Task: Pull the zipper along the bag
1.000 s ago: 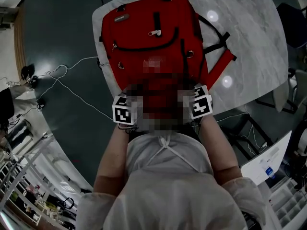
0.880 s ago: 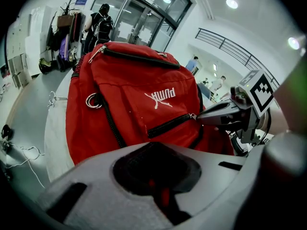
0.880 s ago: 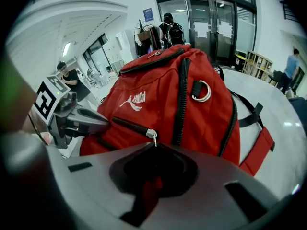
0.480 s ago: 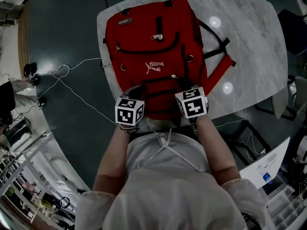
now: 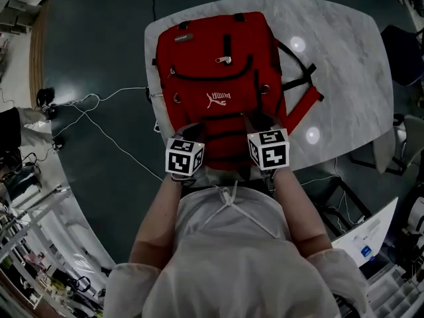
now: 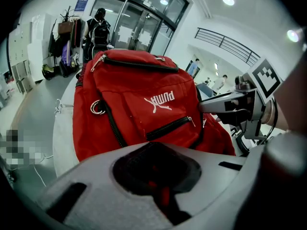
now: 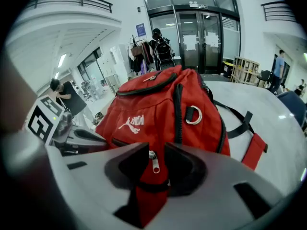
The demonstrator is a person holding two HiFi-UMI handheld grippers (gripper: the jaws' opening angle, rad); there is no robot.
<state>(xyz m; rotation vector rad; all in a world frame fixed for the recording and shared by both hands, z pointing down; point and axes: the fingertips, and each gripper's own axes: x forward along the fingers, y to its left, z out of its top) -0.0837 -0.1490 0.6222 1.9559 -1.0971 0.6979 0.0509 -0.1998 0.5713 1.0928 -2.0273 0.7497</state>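
A red backpack (image 5: 218,65) lies flat on a marble table (image 5: 344,52), its bottom end toward me. Both grippers rest on that near end. My left gripper (image 5: 192,130) is at the bag's lower left; in the left gripper view its jaws (image 6: 156,162) stand closed, with a sliver of red fabric between them. My right gripper (image 5: 257,121) is at the lower right. In the right gripper view its jaws (image 7: 154,152) stand narrowly apart around a silver zipper pull (image 7: 153,163), with red fabric below. A black front-pocket zipper (image 6: 168,127) runs under the white logo.
The bag's red and black straps (image 5: 301,91) trail to the right across the table. White cables (image 5: 99,111) cross the dark floor at the left. A chair (image 5: 404,45) stands past the table's right edge. People stand far off in the hall (image 7: 158,44).
Both grippers have moved forward onto the bag's near end, and the right one has come in over the zipper pull. The bag itself lies as before.
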